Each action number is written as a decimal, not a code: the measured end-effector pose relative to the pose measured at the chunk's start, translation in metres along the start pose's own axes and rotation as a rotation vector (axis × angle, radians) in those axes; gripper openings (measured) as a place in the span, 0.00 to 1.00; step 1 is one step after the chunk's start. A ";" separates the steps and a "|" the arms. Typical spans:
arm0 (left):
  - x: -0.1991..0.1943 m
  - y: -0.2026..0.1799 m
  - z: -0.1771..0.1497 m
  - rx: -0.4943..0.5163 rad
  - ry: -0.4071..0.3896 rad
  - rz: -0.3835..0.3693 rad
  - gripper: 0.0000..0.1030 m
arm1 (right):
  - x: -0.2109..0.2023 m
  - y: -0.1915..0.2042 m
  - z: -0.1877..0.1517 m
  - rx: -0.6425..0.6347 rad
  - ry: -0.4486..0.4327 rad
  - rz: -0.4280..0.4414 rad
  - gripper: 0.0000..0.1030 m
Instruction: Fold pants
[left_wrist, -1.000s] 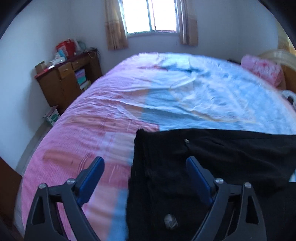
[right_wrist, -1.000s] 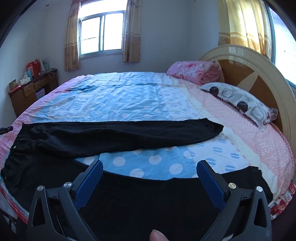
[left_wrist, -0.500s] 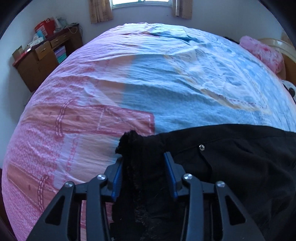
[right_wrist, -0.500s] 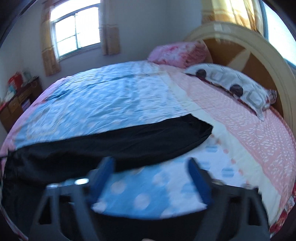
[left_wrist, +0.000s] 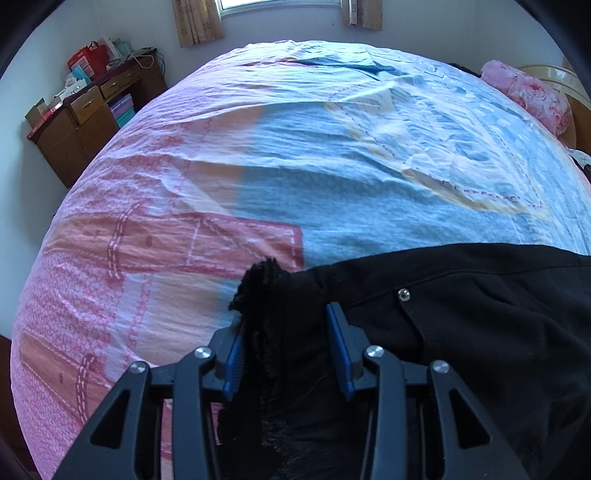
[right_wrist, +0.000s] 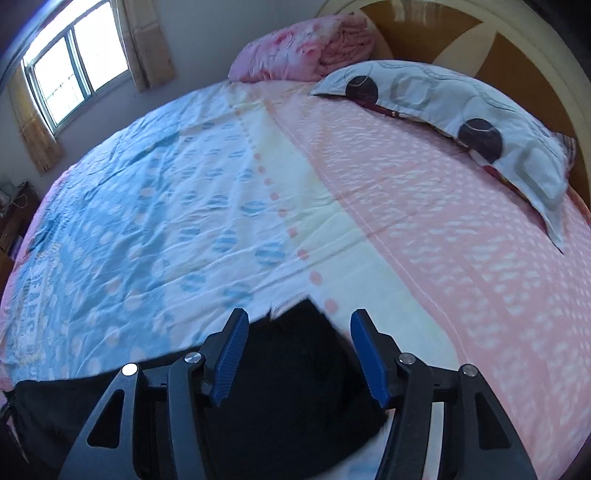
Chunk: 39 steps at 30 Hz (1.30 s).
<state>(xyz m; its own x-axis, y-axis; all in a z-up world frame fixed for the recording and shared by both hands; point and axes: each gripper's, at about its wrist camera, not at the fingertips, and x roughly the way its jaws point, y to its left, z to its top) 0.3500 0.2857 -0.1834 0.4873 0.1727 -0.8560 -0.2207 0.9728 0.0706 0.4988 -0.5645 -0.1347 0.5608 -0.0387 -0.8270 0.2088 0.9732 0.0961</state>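
Black pants (left_wrist: 480, 314) lie across the near part of a bed with a pink and blue patterned sheet (left_wrist: 332, 166). My left gripper (left_wrist: 286, 317) is shut on the bunched corner of the waistband, and the fabric bulges up between the blue pads. A metal snap (left_wrist: 403, 294) shows just right of it. In the right wrist view the leg end of the pants (right_wrist: 288, 369) lies between the jaws of my right gripper (right_wrist: 299, 317). Those jaws are closing, and the pads stand clear of the cloth on both sides.
A spotted pillow (right_wrist: 461, 103) and a folded pink quilt (right_wrist: 306, 48) lie by the curved headboard (right_wrist: 480, 40). A cluttered wooden desk (left_wrist: 85, 114) stands against the wall left of the bed. The window (right_wrist: 70, 70) is at the far side.
My left gripper came down onto the waistband corner and closed on it. My right gripper swept right along the leg to its end, and its jaws narrowed.
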 end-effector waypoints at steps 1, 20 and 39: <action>0.000 -0.001 0.000 0.003 -0.001 0.003 0.41 | 0.004 -0.001 0.002 0.001 0.005 0.001 0.57; -0.024 -0.005 0.002 0.003 -0.071 -0.041 0.16 | -0.029 0.010 0.005 -0.112 -0.025 0.081 0.10; -0.170 0.048 -0.142 -0.131 -0.353 -0.358 0.16 | -0.222 -0.076 -0.152 -0.080 -0.259 0.206 0.10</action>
<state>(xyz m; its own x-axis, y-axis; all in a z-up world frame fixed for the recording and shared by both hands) 0.1367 0.2815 -0.1067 0.8018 -0.1041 -0.5884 -0.0807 0.9568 -0.2793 0.2364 -0.5958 -0.0425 0.7715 0.1148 -0.6258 0.0119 0.9808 0.1946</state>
